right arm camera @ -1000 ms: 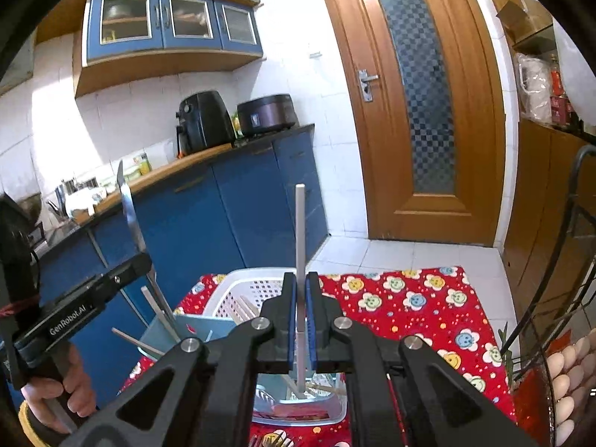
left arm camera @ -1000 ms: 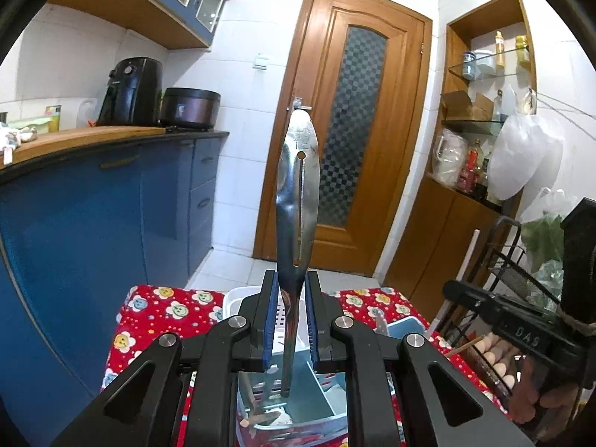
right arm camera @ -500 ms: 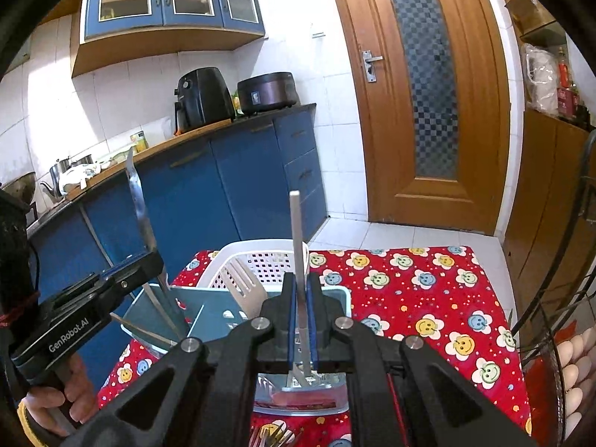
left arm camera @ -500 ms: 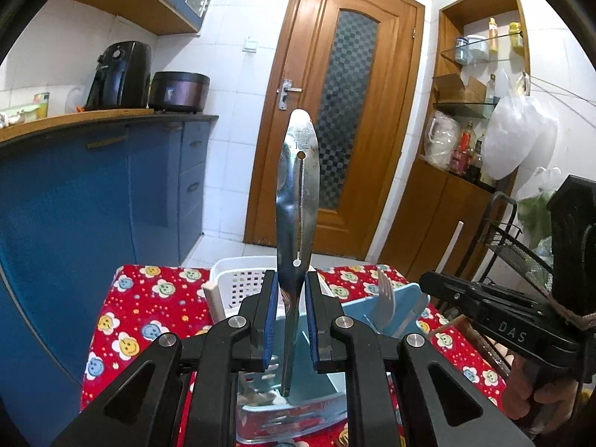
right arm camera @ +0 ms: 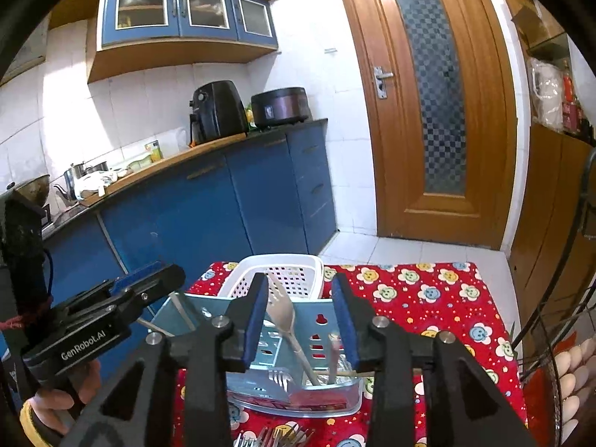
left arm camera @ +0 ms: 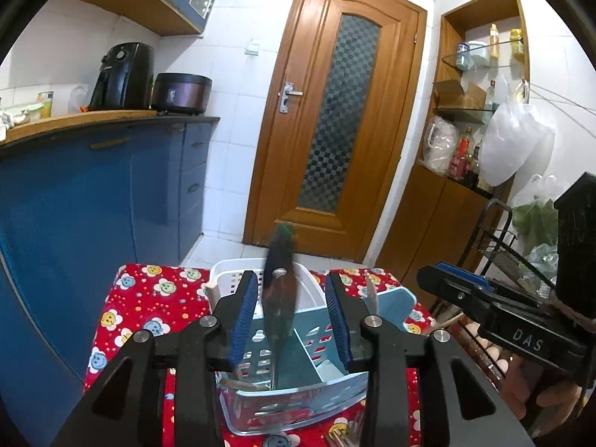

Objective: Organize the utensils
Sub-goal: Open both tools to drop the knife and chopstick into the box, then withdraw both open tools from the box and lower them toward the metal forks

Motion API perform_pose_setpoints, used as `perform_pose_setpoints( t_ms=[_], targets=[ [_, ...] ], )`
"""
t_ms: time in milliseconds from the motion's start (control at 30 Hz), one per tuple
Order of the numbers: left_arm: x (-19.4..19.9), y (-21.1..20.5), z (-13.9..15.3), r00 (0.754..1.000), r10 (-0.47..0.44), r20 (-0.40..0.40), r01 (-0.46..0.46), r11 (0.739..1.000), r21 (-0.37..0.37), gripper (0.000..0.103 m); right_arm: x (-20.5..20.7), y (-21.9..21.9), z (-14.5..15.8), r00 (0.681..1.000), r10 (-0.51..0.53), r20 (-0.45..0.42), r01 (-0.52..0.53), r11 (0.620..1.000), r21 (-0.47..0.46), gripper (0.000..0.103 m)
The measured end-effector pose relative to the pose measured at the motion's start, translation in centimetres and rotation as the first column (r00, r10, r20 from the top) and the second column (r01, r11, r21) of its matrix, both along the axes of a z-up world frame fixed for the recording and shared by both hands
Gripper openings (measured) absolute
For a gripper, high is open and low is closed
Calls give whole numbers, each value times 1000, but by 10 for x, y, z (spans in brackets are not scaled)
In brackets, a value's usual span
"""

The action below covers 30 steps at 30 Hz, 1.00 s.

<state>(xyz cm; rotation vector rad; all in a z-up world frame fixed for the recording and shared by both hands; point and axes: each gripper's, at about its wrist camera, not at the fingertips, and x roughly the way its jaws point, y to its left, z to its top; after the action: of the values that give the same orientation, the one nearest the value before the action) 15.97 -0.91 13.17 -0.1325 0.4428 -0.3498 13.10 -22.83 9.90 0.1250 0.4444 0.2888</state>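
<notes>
Low in the frame, on the red flowered tabletop: blue holder in front of a white basket. Both tools opening, nothing pinched: left tool around a blurred metal server, long way up-down, tip up; right tool around a thin stick, upright in the holder. Could bounce or tip out if dropped crooked.
</notes>
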Motion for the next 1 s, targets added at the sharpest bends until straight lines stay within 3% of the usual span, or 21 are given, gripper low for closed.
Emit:
perform_pose_setpoints(
  t_ms=[700,1000],
  targets=[
    [-54,3,44,997,18,76,-20,999,28,39,-52,-4,16,998,49,44,-51,997,50,39],
    [-83,-1,48,999,-14,47,11,998,55,39,-71,-8,8,998,59,12,-60,995,79,39]
  ],
)
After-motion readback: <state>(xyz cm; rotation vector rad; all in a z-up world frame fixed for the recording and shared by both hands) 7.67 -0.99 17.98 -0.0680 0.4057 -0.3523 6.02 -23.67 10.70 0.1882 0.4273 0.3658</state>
